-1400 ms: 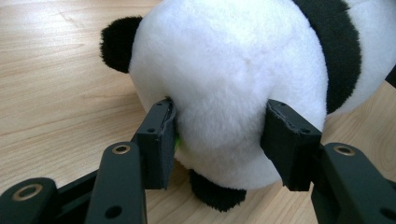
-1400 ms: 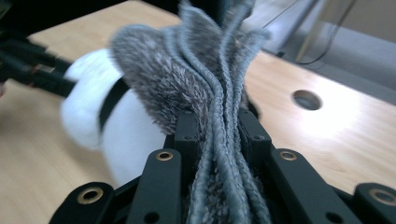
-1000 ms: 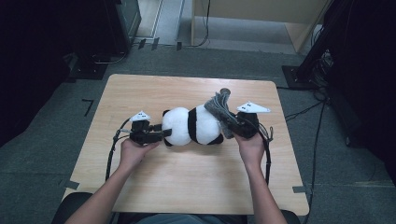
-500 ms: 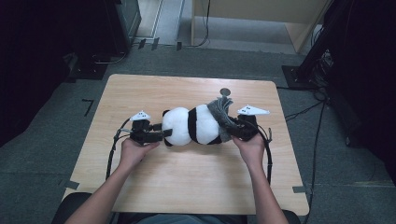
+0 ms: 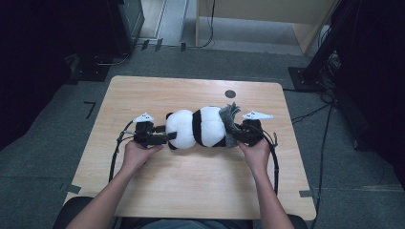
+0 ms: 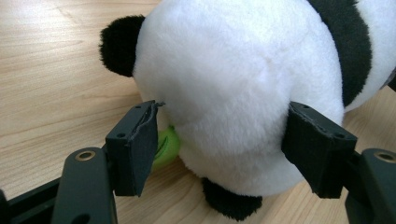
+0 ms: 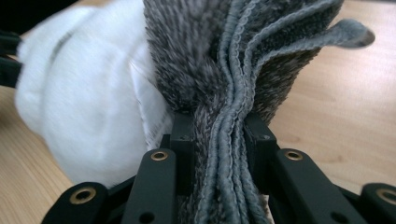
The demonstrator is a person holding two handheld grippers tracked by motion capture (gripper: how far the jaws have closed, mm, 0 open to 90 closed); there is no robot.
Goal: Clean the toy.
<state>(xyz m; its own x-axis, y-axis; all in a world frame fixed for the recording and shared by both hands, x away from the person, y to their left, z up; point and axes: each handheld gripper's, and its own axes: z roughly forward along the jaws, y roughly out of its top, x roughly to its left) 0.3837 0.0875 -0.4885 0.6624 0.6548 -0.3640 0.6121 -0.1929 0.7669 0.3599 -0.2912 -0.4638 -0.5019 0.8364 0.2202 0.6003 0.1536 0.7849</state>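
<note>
Mid-table, the left gripper [image 6: 219, 154], jaws just opening, straddles a panda [image 5: 198, 128]; the right gripper [image 7: 218, 140] pinches grey cloth [image 7: 233, 70].

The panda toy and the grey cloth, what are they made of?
The panda toy looks like soft plush: short, fuzzy white and black pile, probably stuffed since it bulges round. The grey cloth seems a fleecy fabric, perhaps microfibre: mottled fluffy nap, with stitched edges along its bunched folds.
</note>
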